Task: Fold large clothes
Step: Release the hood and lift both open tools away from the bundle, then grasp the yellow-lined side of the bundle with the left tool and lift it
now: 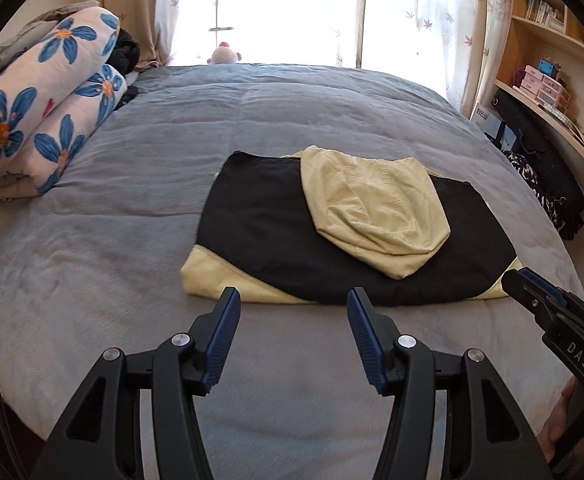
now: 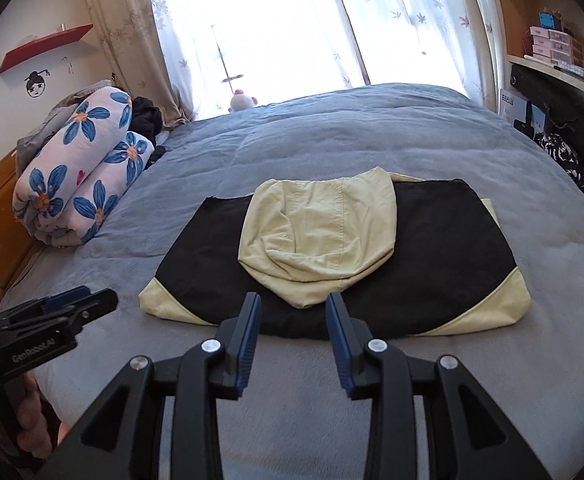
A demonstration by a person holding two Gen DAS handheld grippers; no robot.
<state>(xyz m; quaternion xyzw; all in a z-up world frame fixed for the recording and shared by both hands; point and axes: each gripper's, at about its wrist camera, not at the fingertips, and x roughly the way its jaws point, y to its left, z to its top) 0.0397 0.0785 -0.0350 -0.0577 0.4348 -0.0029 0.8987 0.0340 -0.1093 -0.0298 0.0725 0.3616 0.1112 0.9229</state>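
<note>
Black-and-cream garment [image 2: 332, 264] lies folded on the bed [image 2: 372, 140]; both grippers' fingers [image 1: 228, 340] [image 2: 252, 340] gape empty; its loose hood [image 2: 316, 236] could slide and unfold if nudged.

The folded black-and-yellow garment [image 1: 352, 240] is lying on the grey bed [image 1: 132, 200]; the left tool [image 1: 294, 304] is hovering open, empty, just before it.
</note>
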